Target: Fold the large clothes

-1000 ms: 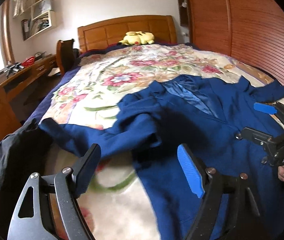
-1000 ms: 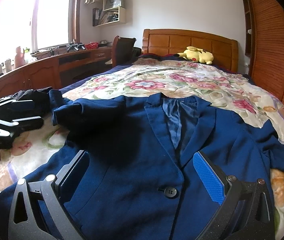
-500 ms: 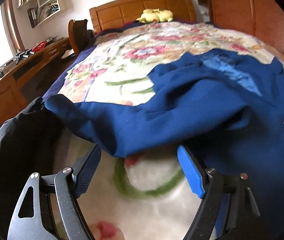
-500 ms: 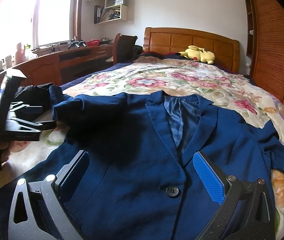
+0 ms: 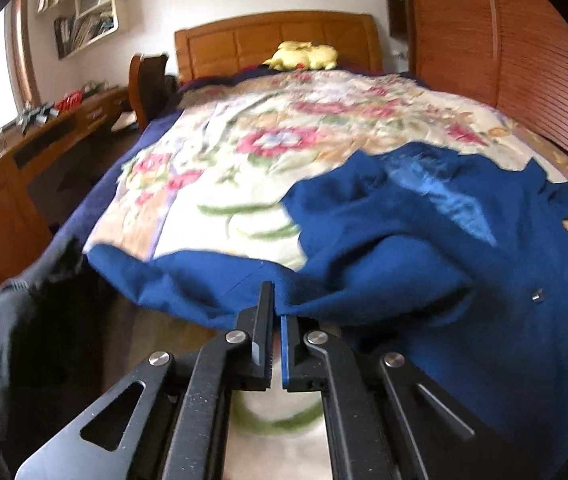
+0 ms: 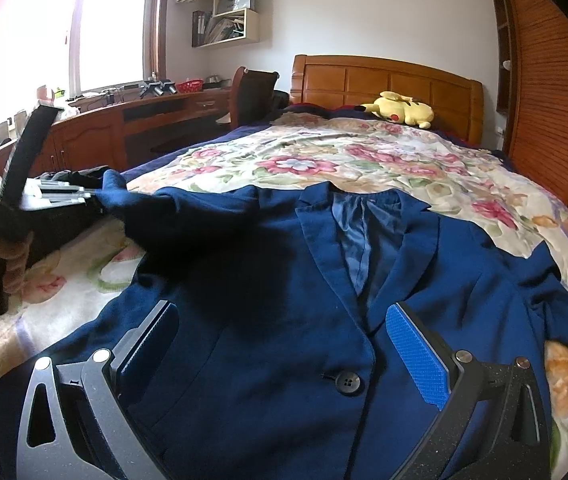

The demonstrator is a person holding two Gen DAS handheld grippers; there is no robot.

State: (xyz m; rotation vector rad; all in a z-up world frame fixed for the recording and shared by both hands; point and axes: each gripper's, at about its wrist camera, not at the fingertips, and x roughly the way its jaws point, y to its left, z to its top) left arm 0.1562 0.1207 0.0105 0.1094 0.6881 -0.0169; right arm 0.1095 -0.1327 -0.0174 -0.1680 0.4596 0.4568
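A dark blue jacket [image 6: 284, 280] lies face up on the floral bedspread [image 6: 364, 160], lapels toward the headboard, one button [image 6: 347, 381] fastened. Its left sleeve [image 5: 212, 280] stretches out toward the bed's left edge. My left gripper [image 5: 277, 304] has its jaws closing tight on that sleeve's near edge; the right wrist view shows the left gripper [image 6: 92, 197] holding the sleeve end [image 6: 132, 204] just above the bed. My right gripper [image 6: 280, 316] stands open low over the jacket's front, nothing between its fingers. The other sleeve [image 6: 564, 304] lies out to the right.
A black garment [image 5: 24, 340] is heaped at the bed's left edge. A yellow plush toy [image 6: 400, 110] rests by the wooden headboard [image 6: 384, 80]. A desk [image 6: 144, 120] and chair [image 6: 252, 92] stand to the left, a slatted wardrobe [image 6: 556, 100] to the right.
My left gripper moved in on the sleeve and its jaws went from wide open to shut on the sleeve's edge. The right gripper stayed where it was.
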